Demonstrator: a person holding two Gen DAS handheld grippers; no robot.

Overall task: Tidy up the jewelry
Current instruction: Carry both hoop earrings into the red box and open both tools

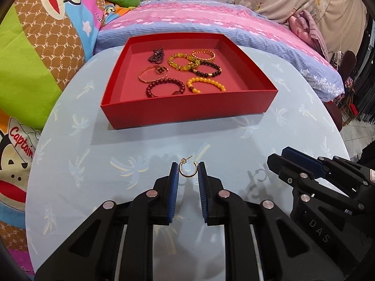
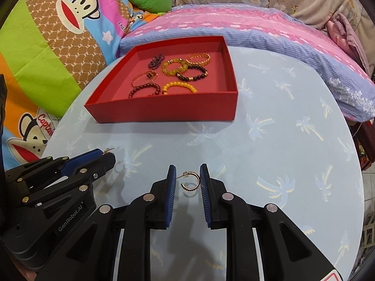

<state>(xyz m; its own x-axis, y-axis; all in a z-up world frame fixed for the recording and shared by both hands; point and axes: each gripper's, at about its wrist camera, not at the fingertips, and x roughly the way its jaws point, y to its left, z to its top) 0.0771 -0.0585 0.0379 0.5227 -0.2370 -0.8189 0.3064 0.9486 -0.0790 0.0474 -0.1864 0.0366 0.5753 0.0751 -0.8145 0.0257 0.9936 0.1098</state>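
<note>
A red tray [image 1: 187, 114] [image 2: 161, 112] on the round blue table holds several bead bracelets and bangles [image 1: 185, 70] [image 2: 173, 75]. My left gripper [image 1: 188, 171] is shut on a small gold hoop earring [image 1: 188, 172], its pads touching both sides of the hoop just above the table. My right gripper [image 2: 187, 175] is shut on a second gold hoop earring [image 2: 190, 182] in the same way. The right gripper shows at the right of the left wrist view [image 1: 304, 171]. The left gripper shows at the left of the right wrist view [image 2: 93, 159].
The table [image 1: 117, 164] [image 2: 281, 140] has a pale blue cloth with palm prints. Behind it lie a pink and blue pillow [image 1: 211, 21] and colourful monkey-print bedding [image 1: 35, 46]. The table edge drops off at the right [image 2: 358, 187].
</note>
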